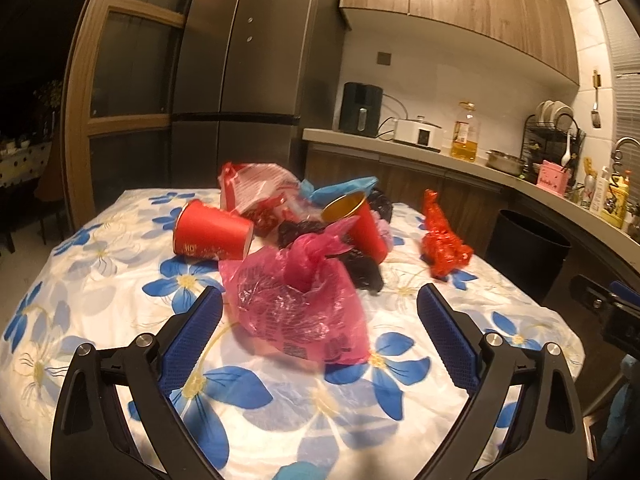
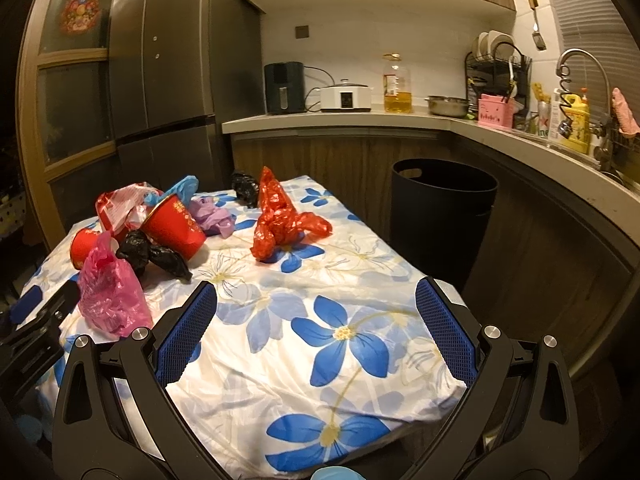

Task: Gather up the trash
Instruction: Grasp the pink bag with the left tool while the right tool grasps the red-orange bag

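Trash pile: the rubbish lies on the flower-cloth desk (image 2: 360, 276), well apart from the black bin (image 2: 440, 208) that stands on the floor off the desk's far right corner.
Left hand-held gripper (image 1: 320, 320): released, jaws spread wide on either side of the pink bag (image 1: 296, 304), not touching it.
Right hand-held gripper (image 2: 316, 316): released, nothing between its jaws, over bare cloth; the red bag (image 2: 280, 220) lies beyond it, nearer the bin than anything else.
Risk, thin film: the pink bag is limp, so a pinch may catch one loose fold and the bag could slip out on the way to the bin.
Risk, neighbours: the black bag (image 1: 360, 268) and tilted red cup (image 1: 366, 228) sit just behind the pink bag; reaching too far could snag or roll them.
Risk, cloth: closing low may pinch the desk cover and drag the pile.
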`<state>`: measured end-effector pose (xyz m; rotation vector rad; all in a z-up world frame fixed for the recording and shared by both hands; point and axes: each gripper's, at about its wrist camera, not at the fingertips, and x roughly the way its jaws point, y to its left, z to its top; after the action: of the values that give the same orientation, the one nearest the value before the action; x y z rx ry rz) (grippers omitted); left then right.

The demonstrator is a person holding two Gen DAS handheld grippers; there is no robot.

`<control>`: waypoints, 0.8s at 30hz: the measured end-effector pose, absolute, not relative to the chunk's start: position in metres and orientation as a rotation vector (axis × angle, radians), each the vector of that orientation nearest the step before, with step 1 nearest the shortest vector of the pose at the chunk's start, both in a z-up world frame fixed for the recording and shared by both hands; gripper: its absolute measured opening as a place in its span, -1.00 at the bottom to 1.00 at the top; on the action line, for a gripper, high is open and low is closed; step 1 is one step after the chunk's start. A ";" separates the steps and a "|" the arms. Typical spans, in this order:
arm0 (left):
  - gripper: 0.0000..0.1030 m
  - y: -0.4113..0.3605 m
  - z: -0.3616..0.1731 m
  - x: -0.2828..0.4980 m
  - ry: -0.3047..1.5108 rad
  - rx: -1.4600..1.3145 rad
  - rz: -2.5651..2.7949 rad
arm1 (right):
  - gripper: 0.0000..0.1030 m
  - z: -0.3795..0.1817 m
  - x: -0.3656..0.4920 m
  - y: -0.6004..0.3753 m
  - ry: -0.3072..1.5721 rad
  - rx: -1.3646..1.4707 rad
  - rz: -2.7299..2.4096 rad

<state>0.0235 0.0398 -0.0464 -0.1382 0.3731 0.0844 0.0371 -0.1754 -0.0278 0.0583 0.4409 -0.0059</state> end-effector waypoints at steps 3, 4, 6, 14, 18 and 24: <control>0.80 0.045 -0.052 0.039 0.378 -0.138 0.105 | 0.90 -0.032 0.045 -0.175 0.436 0.058 0.015; 0.78 0.047 -0.052 0.045 0.380 -0.142 0.111 | 0.90 -0.033 0.048 -0.175 0.435 0.059 0.023; 0.77 0.049 -0.054 0.055 0.391 -0.152 0.119 | 0.90 -0.036 0.054 -0.173 0.430 0.057 0.035; 0.11 0.056 -0.075 0.092 0.536 -0.181 0.164 | 0.88 -0.045 0.096 -0.170 0.396 0.071 0.083; -0.23 0.057 -0.078 0.093 0.546 -0.182 0.154 | 0.69 -0.052 0.120 -0.166 0.406 0.084 0.102; -0.88 0.051 -0.080 0.088 0.557 -0.185 0.124 | 0.41 -0.063 0.158 -0.160 0.446 0.094 0.135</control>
<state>0.0880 0.0508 -0.0800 -0.1846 0.5567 0.1241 0.1585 -0.1597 -0.0632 0.0942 0.4461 0.1347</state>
